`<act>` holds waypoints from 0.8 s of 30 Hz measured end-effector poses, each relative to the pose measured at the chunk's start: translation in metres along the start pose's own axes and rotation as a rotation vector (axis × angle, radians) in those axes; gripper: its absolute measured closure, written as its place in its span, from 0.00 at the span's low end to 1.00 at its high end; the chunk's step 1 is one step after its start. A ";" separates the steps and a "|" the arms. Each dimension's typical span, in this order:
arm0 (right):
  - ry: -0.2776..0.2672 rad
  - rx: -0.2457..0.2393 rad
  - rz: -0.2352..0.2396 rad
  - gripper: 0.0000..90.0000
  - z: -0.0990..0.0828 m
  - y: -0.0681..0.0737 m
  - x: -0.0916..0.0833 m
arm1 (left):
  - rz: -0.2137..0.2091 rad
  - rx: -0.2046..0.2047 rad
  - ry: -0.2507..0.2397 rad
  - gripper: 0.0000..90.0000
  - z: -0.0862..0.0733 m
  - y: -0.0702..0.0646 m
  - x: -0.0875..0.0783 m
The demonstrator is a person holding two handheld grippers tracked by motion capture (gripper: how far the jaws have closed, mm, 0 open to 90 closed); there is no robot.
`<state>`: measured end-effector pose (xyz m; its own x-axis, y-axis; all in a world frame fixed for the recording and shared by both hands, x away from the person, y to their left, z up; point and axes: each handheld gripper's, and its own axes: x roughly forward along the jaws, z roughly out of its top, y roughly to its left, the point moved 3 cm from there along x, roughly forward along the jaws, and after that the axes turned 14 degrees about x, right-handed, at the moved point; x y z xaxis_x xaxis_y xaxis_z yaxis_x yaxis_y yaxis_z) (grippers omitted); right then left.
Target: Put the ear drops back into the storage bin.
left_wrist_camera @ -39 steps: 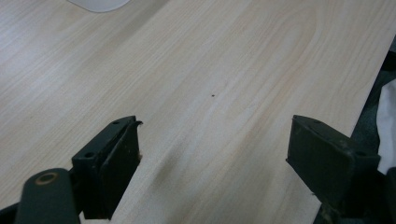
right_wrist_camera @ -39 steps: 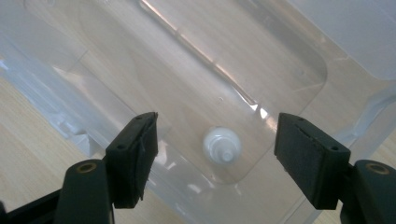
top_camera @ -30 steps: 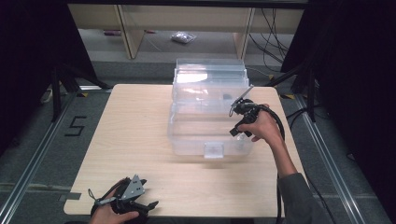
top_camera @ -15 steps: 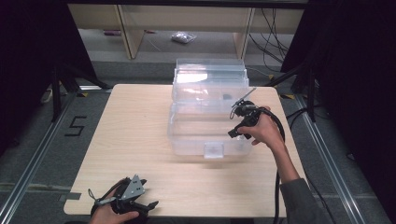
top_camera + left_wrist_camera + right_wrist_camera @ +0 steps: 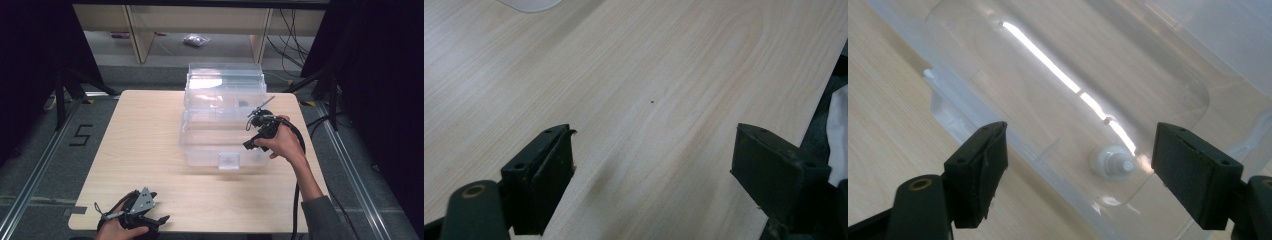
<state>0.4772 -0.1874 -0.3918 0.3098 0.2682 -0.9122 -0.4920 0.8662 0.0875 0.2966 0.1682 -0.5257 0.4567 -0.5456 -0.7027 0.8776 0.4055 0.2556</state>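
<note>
The left hand-held gripper (image 5: 135,212) rests low at the near edge of the desk (image 5: 140,145), held in the person's left hand (image 5: 117,229). In the left gripper view its two black jaws stand wide apart over bare wood grain, with nothing between them.

Farther in, a clear plastic storage box (image 5: 220,135) stands on the middle of the desk, its lid (image 5: 225,82) hinged back and upright on the far side. A clear latch tab (image 5: 228,161) sits on the near wall.

The right hand-held gripper (image 5: 257,131) is held in the right hand (image 5: 282,142) at the right-hand rim of the box. In the right gripper view its jaws are spread wide and grip nothing; they point down across the rim into the box. A small white object (image 5: 1110,162) lies on the box floor between the jaws, nearer the right one, touching neither.

Beyond the desk, a small clear bag (image 5: 196,41) lies on the floor near a wooden shelf frame (image 5: 137,35).
</note>
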 end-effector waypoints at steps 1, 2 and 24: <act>0.001 0.005 0.010 0.26 -0.001 0.002 0.000 | 0.000 -0.001 -0.001 0.18 0.000 0.000 0.000; -0.004 0.007 0.005 0.26 -0.001 0.002 -0.001 | 0.000 0.000 -0.001 0.18 0.000 0.000 0.000; -0.050 -0.025 0.023 0.26 -0.015 0.016 -0.015 | -0.002 0.020 0.002 0.18 0.000 0.001 0.000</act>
<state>0.4528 -0.1841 -0.3828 0.3378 0.3094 -0.8889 -0.5193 0.8490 0.0982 0.2972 0.1685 -0.5254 0.4547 -0.5450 -0.7044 0.8812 0.3900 0.2671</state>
